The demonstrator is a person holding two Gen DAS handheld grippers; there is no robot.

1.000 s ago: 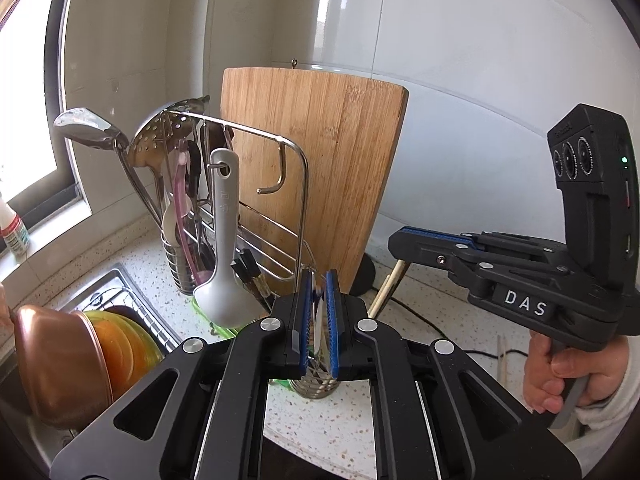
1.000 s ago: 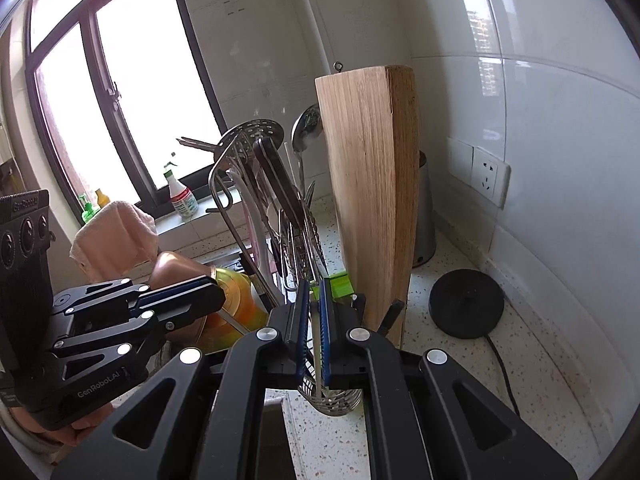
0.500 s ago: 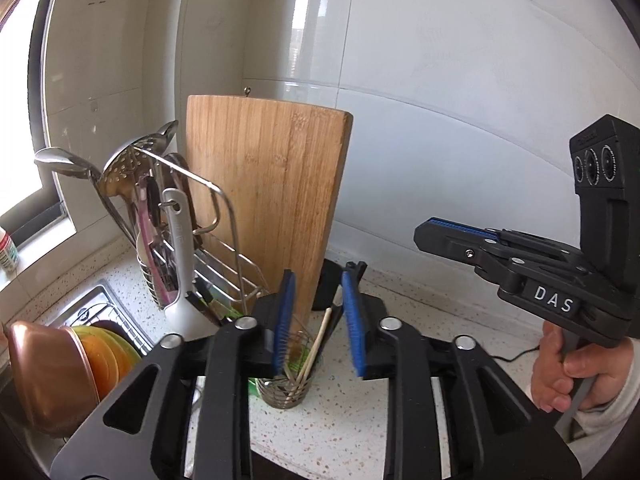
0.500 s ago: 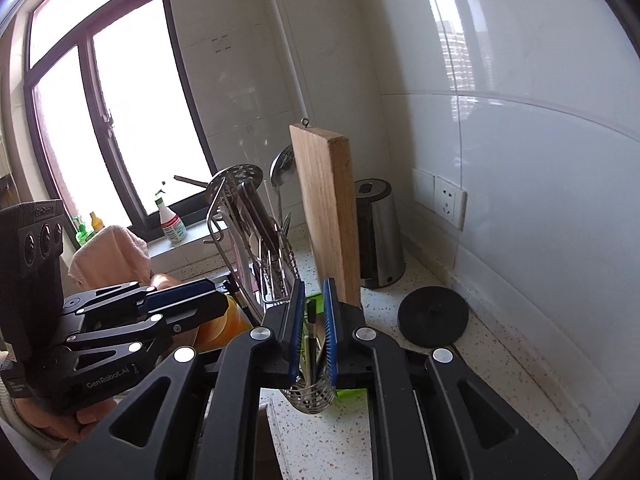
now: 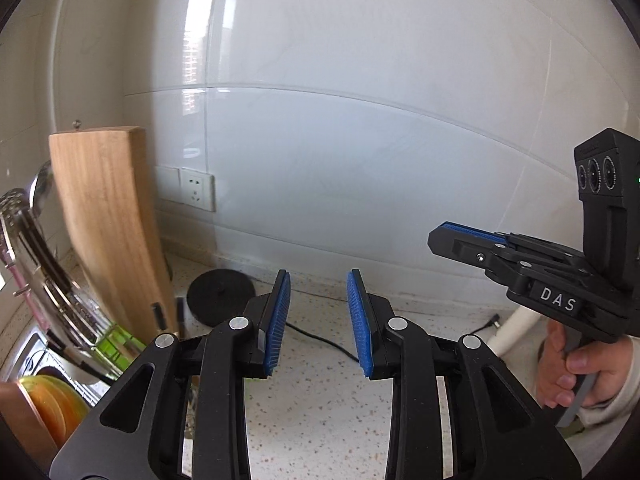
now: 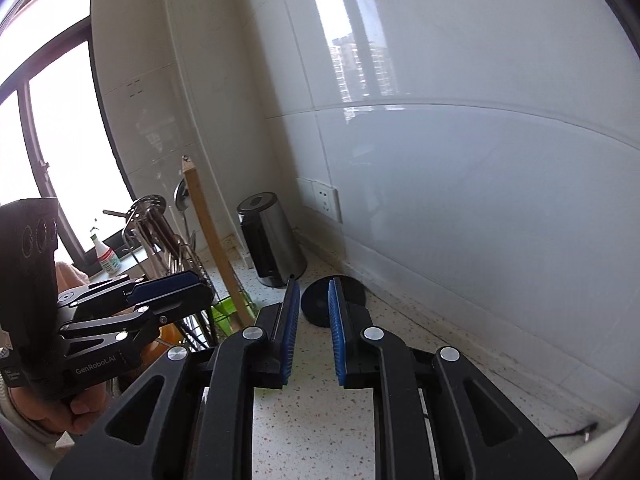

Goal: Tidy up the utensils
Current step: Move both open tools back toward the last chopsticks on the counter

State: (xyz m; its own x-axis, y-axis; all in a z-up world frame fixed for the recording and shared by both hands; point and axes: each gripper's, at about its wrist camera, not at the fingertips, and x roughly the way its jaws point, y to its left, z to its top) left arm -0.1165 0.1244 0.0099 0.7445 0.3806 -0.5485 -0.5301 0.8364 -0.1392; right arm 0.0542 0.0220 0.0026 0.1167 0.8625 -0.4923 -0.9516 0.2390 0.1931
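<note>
Both pairs of tongs stood empty over the speckled counter (image 5: 320, 420). The left gripper (image 5: 320, 320) had its blue pads set a moderate way apart with only bare counter and a black cable (image 5: 320, 340) showing between them. The right gripper (image 6: 314, 328) was narrower, its pads a slim gap apart, and nothing lay in that gap either. Both had just been opening.

The step in hand looked like a move away from the rack toward the next loose utensil. To do it well, the person would do best to hold both grippers level until a target came into view, then open wider before closing in. None showed on the counter ahead.

The task's things sat at the counter's left end, by the sink. In the left wrist view the utensil rack (image 5: 60, 300) with its slotted spoon (image 5: 16, 208) stood at the far left, well apart from the left gripper's pads, with the wooden cutting board (image 5: 108, 224) upright between rack and wall. In the right wrist view the same rack (image 6: 160, 240) lay left of the right gripper and beyond the left gripper. A steel kettle (image 6: 268, 240) stood against the back wall, and its black round base (image 6: 352, 300) lay just beyond the right gripper's tips.
</note>
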